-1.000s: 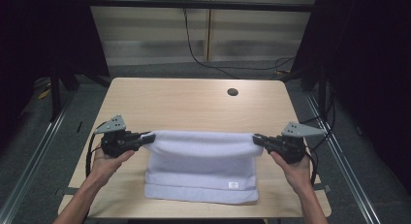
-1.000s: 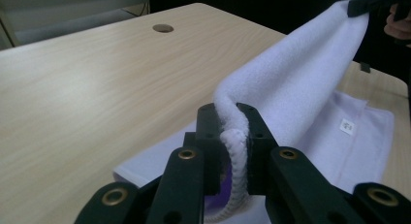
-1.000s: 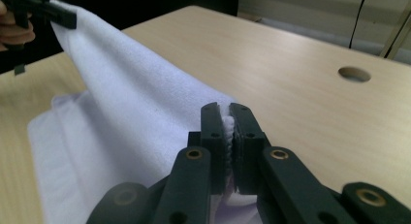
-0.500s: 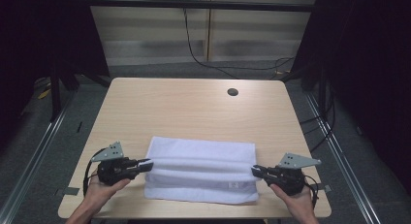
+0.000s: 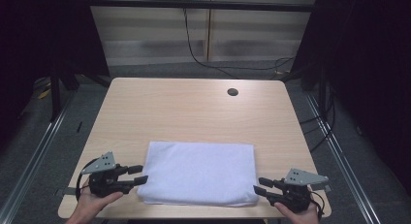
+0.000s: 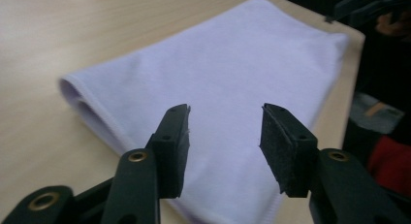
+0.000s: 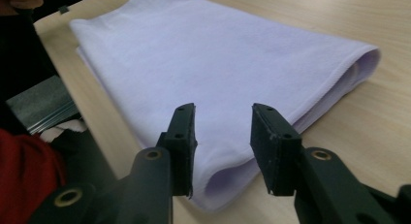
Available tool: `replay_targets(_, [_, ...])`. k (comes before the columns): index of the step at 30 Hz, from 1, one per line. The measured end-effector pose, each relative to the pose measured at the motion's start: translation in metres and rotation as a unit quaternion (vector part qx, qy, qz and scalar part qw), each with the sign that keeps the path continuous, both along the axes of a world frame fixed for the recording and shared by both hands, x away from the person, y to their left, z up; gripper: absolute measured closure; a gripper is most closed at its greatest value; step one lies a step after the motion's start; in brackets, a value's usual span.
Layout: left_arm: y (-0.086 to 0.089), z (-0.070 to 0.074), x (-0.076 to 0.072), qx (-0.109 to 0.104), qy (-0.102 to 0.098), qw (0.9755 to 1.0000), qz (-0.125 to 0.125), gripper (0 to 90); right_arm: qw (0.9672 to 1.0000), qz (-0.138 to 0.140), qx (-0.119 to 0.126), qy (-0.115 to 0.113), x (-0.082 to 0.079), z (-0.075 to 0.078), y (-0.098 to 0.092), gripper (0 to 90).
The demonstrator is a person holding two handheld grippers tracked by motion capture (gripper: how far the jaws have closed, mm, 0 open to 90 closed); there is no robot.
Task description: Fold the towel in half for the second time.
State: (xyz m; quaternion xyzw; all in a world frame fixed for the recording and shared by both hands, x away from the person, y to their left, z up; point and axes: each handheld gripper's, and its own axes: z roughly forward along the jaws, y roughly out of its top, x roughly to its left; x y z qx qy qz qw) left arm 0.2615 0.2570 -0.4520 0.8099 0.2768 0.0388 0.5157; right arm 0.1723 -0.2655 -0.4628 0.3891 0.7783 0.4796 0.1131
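Presently a white towel [image 5: 198, 171] lies folded in the lower middle of the high view, flat on the worktop [image 5: 194, 112] and close to its near edge. The left tongs [image 5: 138, 174] sit at the lower left of that frame, just beside the towel's left end, jaws apart and empty. The right tongs [image 5: 259, 184] sit at the lower right, just off the towel's near right corner, likewise apart and holding nothing. Each is held by a hand [image 5: 94, 204] entering from the bottom edge.

In the left gripper view the tongs [image 6: 224, 136] hover over the cloth [image 6: 218, 83] with a clear gap between the pads; its rolled fold edge shows at centre left. The right gripper view shows the same: tongs [image 7: 223, 136] spread above the cloth [image 7: 218, 54], stacked layers visible at the frame's right.

Judgement: a fold appears complete and the cloth released. If a further fold is intended, the next move calls for re-gripping both ends or corners, catching all layers together.

Surface: pale wood laminate, bare apart from a dark cable port [image 5: 232, 92] at upper right. Surroundings are dim; cables [image 5: 194, 44] trail down the far wall, and metal rails [image 5: 39, 151] flank the worktop.
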Motion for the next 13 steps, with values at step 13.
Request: replay_targets(13, [0.033, -0.026, 0.032, -0.037, 0.04, 0.9889, 0.138, 32.2, 0.9939, -0.107, 0.02, -0.018, 0.038, -0.008, -0.019, 38.5])
